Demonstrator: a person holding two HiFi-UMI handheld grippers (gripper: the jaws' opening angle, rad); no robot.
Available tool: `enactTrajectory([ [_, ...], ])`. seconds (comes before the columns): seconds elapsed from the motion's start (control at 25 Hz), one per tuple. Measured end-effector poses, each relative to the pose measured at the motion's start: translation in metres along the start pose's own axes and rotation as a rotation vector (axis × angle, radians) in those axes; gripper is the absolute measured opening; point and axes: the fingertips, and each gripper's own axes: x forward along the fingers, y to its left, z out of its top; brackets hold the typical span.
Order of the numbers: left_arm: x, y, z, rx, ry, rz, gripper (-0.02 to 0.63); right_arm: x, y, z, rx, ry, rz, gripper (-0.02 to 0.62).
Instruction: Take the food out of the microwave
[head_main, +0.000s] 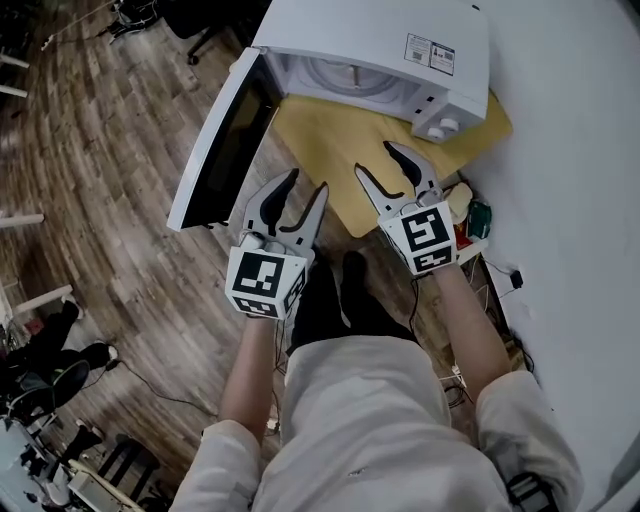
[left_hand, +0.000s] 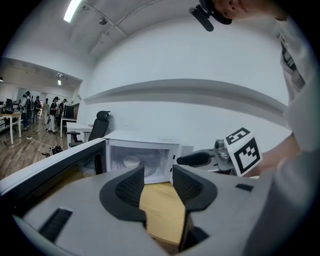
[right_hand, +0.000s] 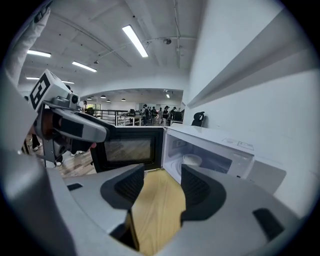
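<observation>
A white microwave (head_main: 380, 45) stands on a small yellow wooden table (head_main: 330, 140), its door (head_main: 220, 140) swung wide to the left. Inside, a white bowl (left_hand: 131, 161) rests on the turntable; the right gripper view shows the bowl (right_hand: 192, 160) too. My left gripper (head_main: 307, 182) hovers open over the table's near left edge, in front of the door. My right gripper (head_main: 377, 158) is open above the table, just short of the microwave's front. Neither holds anything. In the left gripper view the jaws (left_hand: 158, 172) frame the open cavity; the right gripper's jaws (right_hand: 162, 172) frame the tabletop.
A white wall (head_main: 570, 150) runs along the right. A green object (head_main: 478, 218) and cables lie by the table's right corner. Wooden floor (head_main: 110, 150) spreads to the left. An office chair (left_hand: 99, 125) and desks stand further back, with people in the distance.
</observation>
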Motion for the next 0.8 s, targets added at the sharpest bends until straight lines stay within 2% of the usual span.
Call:
enactTrajectory([
  [0.44,0.028,0.028,-0.026,-0.031,0.041,-0.045,0.16,0.059,-0.013,-0.015,-0.061,0.05,-0.055,0.216],
  [0.8,0.051,0.056,-0.039,-0.005,0.055,-0.043,0.16,0.104,-0.028,-0.032,-0.127,0.076,-0.081,0.216],
])
